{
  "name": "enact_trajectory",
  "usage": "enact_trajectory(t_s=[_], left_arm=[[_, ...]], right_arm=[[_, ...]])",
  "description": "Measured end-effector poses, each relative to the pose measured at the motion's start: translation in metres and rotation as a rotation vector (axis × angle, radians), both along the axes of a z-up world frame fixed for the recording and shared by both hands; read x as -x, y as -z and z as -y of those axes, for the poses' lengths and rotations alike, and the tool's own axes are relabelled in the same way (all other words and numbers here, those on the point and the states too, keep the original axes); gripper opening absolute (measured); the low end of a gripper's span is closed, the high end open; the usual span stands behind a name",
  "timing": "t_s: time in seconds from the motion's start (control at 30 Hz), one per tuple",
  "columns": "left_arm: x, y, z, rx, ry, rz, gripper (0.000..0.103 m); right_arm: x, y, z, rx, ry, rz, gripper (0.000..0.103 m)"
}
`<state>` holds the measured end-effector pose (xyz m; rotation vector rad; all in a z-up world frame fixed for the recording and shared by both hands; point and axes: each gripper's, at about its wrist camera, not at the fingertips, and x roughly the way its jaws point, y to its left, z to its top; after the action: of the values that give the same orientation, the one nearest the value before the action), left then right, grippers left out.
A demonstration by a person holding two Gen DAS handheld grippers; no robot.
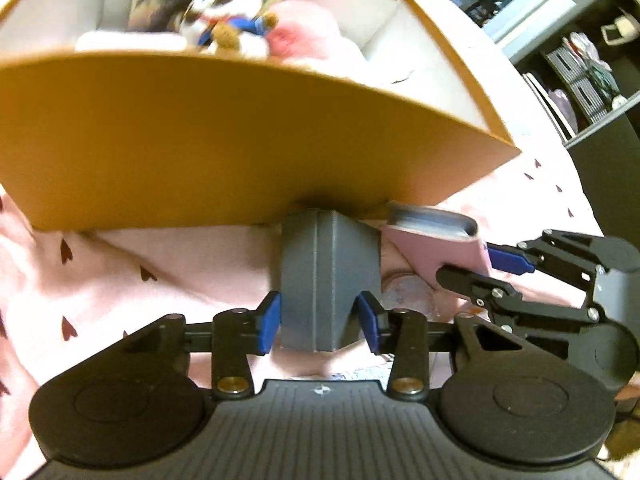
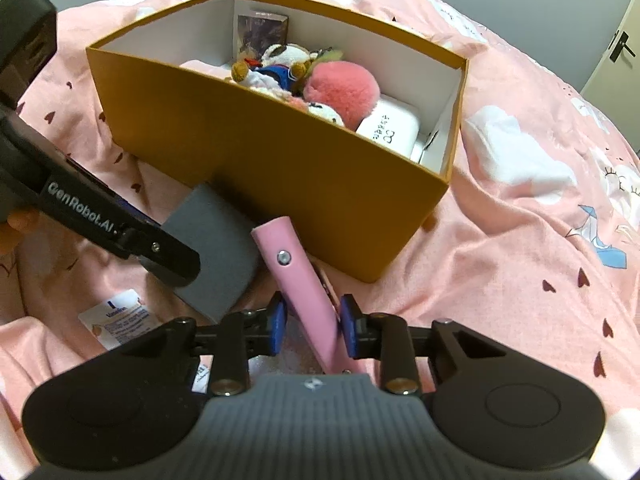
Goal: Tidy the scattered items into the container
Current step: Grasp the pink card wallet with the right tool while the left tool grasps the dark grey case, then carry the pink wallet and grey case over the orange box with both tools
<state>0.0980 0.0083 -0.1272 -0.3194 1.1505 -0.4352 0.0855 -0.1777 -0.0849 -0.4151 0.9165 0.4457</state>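
Observation:
An orange cardboard box [image 2: 280,168] with white inner walls stands on the pink bedsheet. It holds plush toys [image 2: 280,64], a pink fluffy ball [image 2: 344,88] and a white case [image 2: 390,130]. In front of the box, my left gripper [image 1: 319,320] is shut on a grey folded case [image 1: 330,276], its blue pads against both sides. One of its fingers [image 2: 168,258] lies over the grey case [image 2: 216,240] in the right wrist view. Just right of it, my right gripper [image 2: 313,322] is shut on a slim pink case [image 2: 296,276] with a metal snap. The pink case [image 1: 440,240] leans toward the box.
A white printed sachet [image 2: 116,320] lies on the sheet at the lower left. A round clear disc [image 1: 408,292] rests under the pink case. The bedsheet [image 2: 520,240] stretches to the right. Dark shelves [image 1: 592,80] stand beyond the bed; a door [image 2: 620,48] is far right.

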Motion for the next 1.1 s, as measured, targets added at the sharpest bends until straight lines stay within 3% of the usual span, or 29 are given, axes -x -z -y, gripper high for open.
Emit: enact_trajectory(t_s=[0.17,0.23,0.67,0.93,1.1], left_arm=[[0.014,-0.025,0.002,-0.042,0.014,0.097,0.041],[0.020,-0.034,0.001,-0.046,0.013,0.125,0.041],[0.042,-0.106,-0.016,-0.067,-0.016,0.269,0.041],[0.028,-0.147,-0.044,-0.081,-0.055,0.343,0.041],[-0.001,-0.161,-0.061,-0.126,-0.088,0.363,0.041]], right_arm=[[0.003,-0.013,0.003,-0.028,0.000,0.010,0.026],[0.005,-0.021,0.007,-0.060,0.000,0.002,0.020],[0.014,-0.082,0.011,-0.256,-0.070,-0.025,0.019],[0.005,-0.128,0.006,-0.341,-0.119,0.052,0.019],[-0.014,-0.140,-0.002,-0.365,-0.114,0.103,0.019]])
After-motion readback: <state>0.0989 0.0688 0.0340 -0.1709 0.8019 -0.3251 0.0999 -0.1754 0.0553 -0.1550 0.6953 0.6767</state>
